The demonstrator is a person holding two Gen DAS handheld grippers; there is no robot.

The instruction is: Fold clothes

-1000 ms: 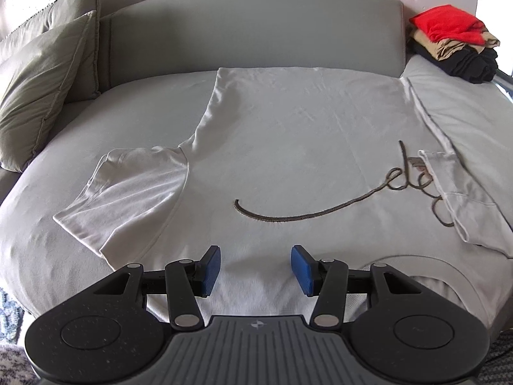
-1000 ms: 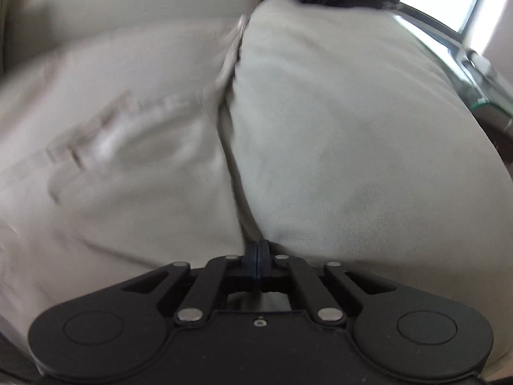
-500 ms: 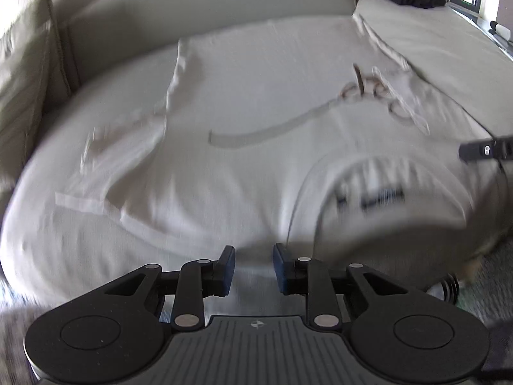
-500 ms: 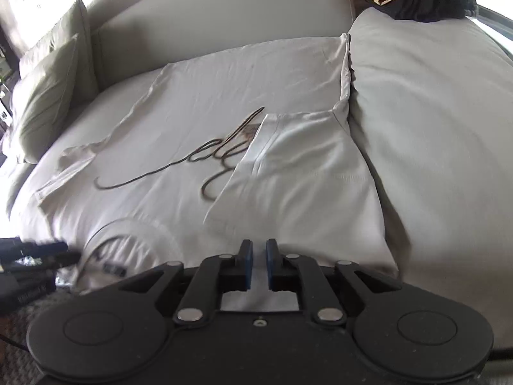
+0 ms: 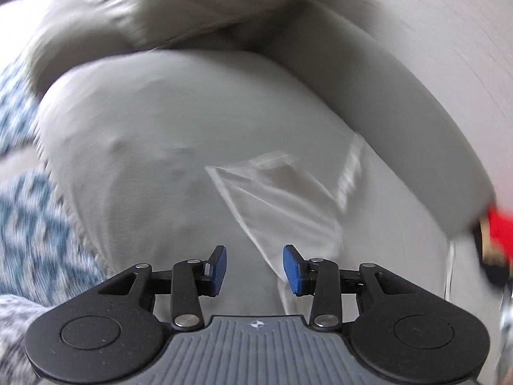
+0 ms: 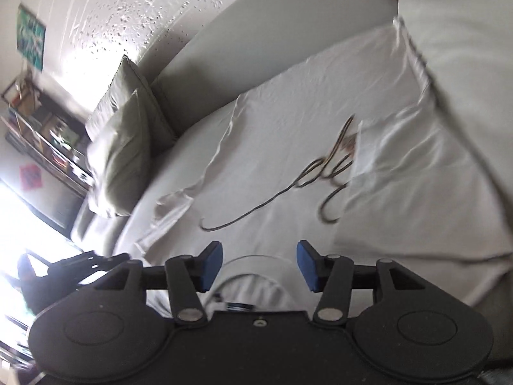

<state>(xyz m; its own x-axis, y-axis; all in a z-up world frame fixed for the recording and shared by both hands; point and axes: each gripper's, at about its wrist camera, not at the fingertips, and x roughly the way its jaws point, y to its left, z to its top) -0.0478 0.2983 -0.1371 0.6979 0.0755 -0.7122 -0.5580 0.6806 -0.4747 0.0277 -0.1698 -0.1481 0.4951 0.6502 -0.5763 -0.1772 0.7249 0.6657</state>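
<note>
A white T-shirt (image 6: 288, 134) lies spread flat on a grey couch seat, with a dark scribble print across it. Its right sleeve (image 6: 416, 192) is folded inward over the body. Its left sleeve (image 6: 170, 215) lies out flat; the left wrist view shows this sleeve (image 5: 282, 202), blurred. My left gripper (image 5: 255, 268) is open and empty, just in front of that sleeve. My right gripper (image 6: 258, 264) is open and empty, above the collar (image 6: 250, 272) at the near edge.
Grey cushions (image 6: 125, 147) lean against the couch back (image 6: 272, 38) at the left. A stack of folded clothes, red on top (image 5: 500, 227), sits at the far right end. A blue patterned rug (image 5: 29, 218) lies beside the couch. Shelves (image 6: 38, 128) stand by the wall.
My right gripper has gone from shut to open and let go of the folded right sleeve. My left gripper has swung left to the left sleeve, narrowing and then opening again. Both views are motion-blurred.
</note>
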